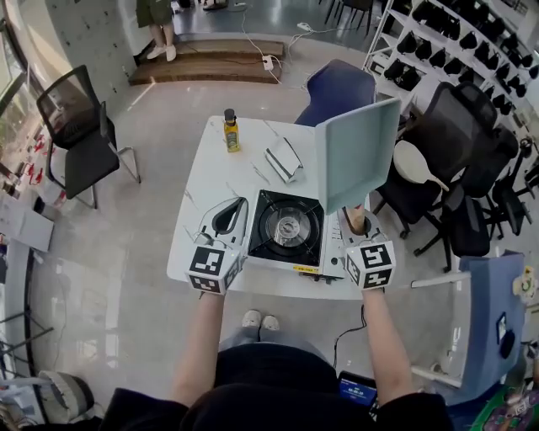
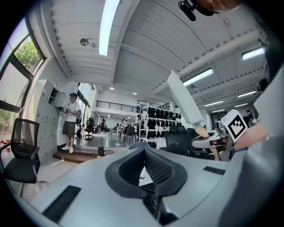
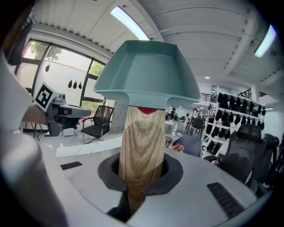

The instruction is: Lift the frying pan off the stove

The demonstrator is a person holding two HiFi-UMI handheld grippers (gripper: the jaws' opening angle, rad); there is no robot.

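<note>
A square teal frying pan (image 1: 358, 156) hangs in the air above the right edge of the stove (image 1: 286, 227), tipped up on its side. My right gripper (image 1: 360, 231) is shut on its wooden handle (image 1: 356, 217). In the right gripper view the handle (image 3: 141, 146) rises straight from between the jaws of that gripper (image 3: 140, 177) to the pan (image 3: 146, 75). The stove's burner is bare. My left gripper (image 1: 227, 220) lies low at the stove's left side, and in its own view the gripper (image 2: 146, 170) is shut on nothing. The pan (image 2: 184, 99) shows there too, at the right.
The white table (image 1: 215, 168) also carries a yellow bottle (image 1: 230, 130) at the back and a folded grey item (image 1: 284, 158) behind the stove. A blue chair (image 1: 337, 88) stands behind the table and black chairs (image 1: 455, 151) to the right. A person (image 1: 156, 25) stands far back.
</note>
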